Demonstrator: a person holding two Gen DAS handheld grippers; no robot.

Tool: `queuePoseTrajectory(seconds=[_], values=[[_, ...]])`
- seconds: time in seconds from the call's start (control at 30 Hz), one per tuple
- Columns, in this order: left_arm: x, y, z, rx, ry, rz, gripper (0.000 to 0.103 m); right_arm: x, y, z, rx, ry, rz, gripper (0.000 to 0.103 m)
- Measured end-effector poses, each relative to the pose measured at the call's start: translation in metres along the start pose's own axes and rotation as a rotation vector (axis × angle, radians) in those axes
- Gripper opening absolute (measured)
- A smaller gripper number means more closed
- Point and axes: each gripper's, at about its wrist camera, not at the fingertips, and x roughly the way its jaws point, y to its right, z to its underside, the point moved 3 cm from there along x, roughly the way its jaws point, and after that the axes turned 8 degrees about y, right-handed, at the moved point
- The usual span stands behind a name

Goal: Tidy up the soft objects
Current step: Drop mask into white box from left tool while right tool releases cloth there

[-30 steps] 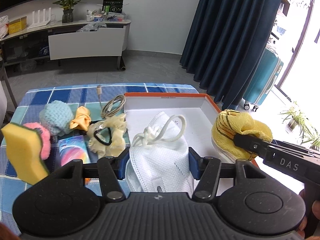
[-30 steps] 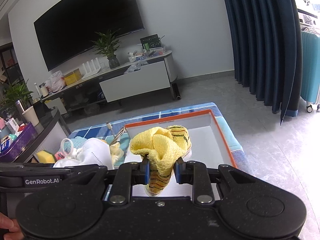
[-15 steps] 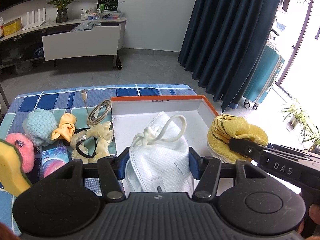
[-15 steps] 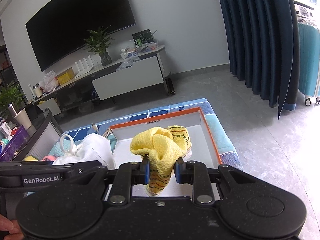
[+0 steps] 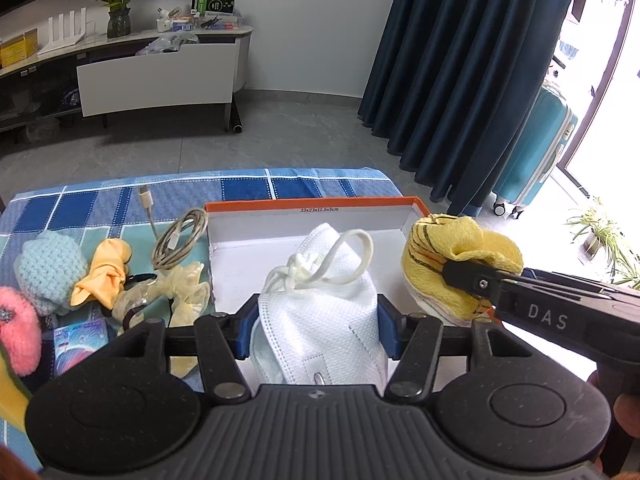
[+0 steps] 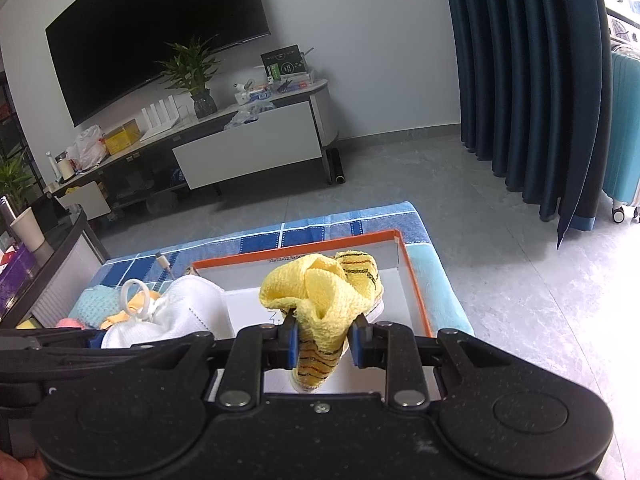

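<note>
Jaws of the left gripper (image 5: 318, 330) clamp a white pleated fabric face mask (image 5: 320, 320), and those of the right gripper (image 6: 323, 344) pinch a yellow striped knit cloth (image 6: 320, 300); both hang beyond the jaws over the orange-rimmed white cardboard box (image 5: 312, 203), likely for dropping in.

Box (image 5: 308, 216): on the checked tablecloth (image 5: 248, 188), toward its right end. Face mask (image 5: 320, 312): over the box's near left part, between the left gripper (image 5: 318, 332) pads. Sock (image 5: 440, 264): right of the mask, at the box's right wall, clamped in the right gripper (image 6: 325, 342). Left of the box, on the cloth: coiled cable (image 5: 178, 236), scrunchie (image 5: 176, 292) before it, crumpled cloth (image 5: 106, 270), crocheted ball (image 5: 50, 266), fluffy ball (image 5: 16, 332) nearest the left edge.
</note>
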Motion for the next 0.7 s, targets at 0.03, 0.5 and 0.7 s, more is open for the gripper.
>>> queuePoseTrajectory(seconds=[0.03, 0.5, 0.7], values=[[0.002, 0.001, -0.001, 0.003, 0.001, 0.000, 0.058, 0.004, 0.000, -0.001, -0.003, -0.003, 0.001, 0.030], [0.032, 0.002, -0.004, 0.001, -0.021, 0.006, 0.059, 0.032, 0.003, -0.011, -0.061, 0.033, 0.051, 0.073], [0.036, 0.004, 0.000, -0.008, -0.040, 0.028, 0.061, 0.013, 0.008, -0.014, -0.039, 0.073, 0.065, 0.076]])
